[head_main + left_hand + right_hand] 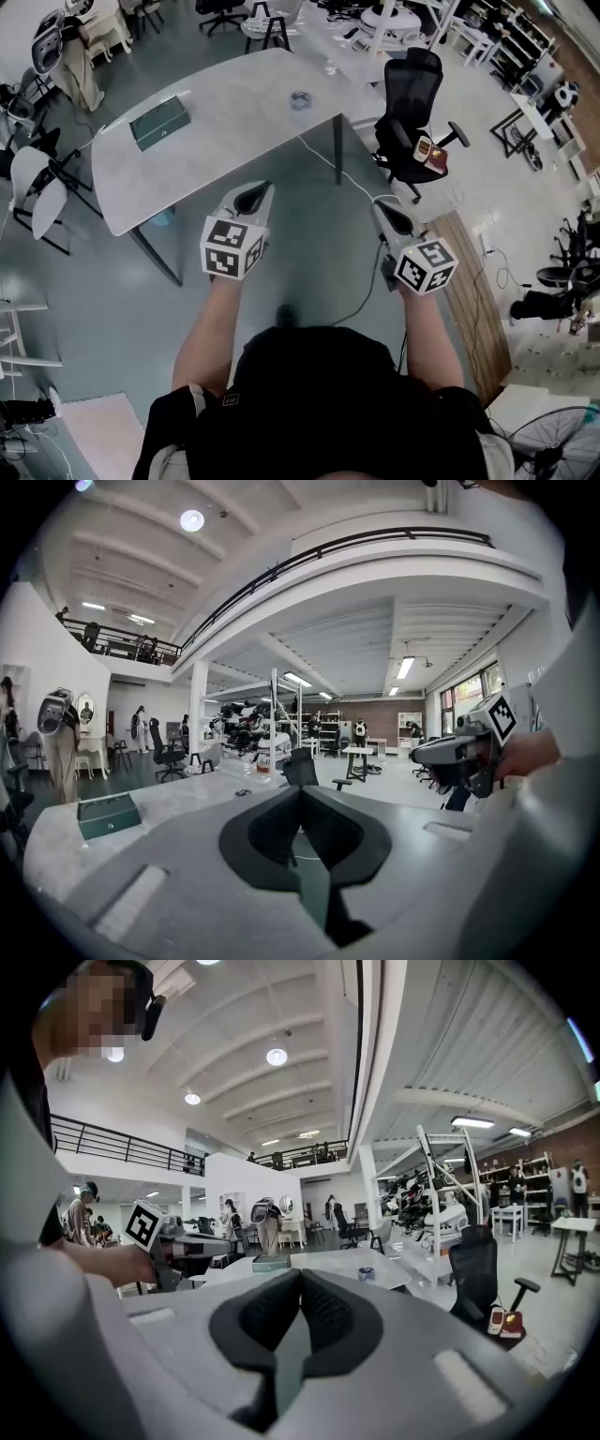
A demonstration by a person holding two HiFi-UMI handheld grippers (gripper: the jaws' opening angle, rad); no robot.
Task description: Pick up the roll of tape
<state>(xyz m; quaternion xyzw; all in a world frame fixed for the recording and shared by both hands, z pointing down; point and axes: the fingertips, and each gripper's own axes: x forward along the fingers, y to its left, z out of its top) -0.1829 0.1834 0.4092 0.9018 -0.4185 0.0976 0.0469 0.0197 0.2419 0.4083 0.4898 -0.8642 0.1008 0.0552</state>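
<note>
Black shirt (pixel 309 394) of the person is seen nearest, at bottom of head view, w/ both forearms stretched fwd.

Left gripper (pixel 251 193): held out level, seen against the floor just short of the bench's near edge. Jaws clenched, pads met at the tips, nothing btwn them (left gripper (pixel 300 795) confirmed in its own view).

Right gripper (pixel 392 210): held alongside, off the bench's right-hand corner, over the floor. Jaws likewise pressed together and empty (right gripper (pixel 300 1279) in its own view). Marker cubes of both are seen face-up.

Bench (pixel 234 131): pale grey top, rounded corners, dark legs.

Roll of tape (pixel 300 99): lying flat on the bench near its far right corner, untouched, well apart from both grippers. Also picked out in right gripper view as roll of tape (pixel 366 1274), small, just above the jaws.

Green box (pixel 160 124): lying near the bench's left end, well apart from the tape.

Thin cable (pixel 345 178): seen dropping off the bench's right edge and trailing across the floor btwn the grippers.

Black office chair (pixel 412 112): standing beside the bench's right corner, small items on its seat, not identifiable.
</note>
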